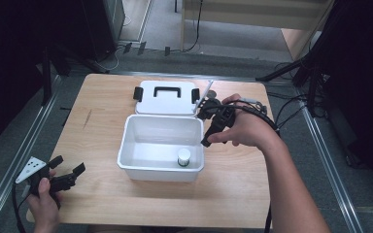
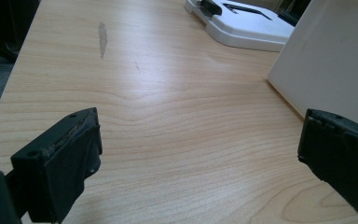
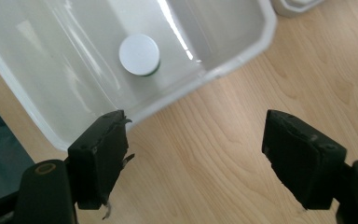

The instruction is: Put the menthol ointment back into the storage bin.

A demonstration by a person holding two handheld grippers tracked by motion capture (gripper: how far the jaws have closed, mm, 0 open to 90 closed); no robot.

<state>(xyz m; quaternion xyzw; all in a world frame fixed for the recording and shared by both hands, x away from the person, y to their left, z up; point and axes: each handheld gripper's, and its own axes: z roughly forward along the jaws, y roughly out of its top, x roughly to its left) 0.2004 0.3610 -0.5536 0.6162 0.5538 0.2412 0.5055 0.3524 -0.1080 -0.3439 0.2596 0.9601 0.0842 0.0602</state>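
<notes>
Wood-grain table w/ glossy rectangular white bin, round-capped bottle inside

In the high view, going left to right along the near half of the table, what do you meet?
Left gripper, jaws apart, at the table's near-left corner → white bin → small white-capped bottle standing inside the bin's near-right corner → right gripper, jaws apart, by the bin's right rim.

Left gripper at tabletop's near-left corner, jaws wide apart, empty. Right gripper right of centre, jaws spread, pointing down.
</notes>
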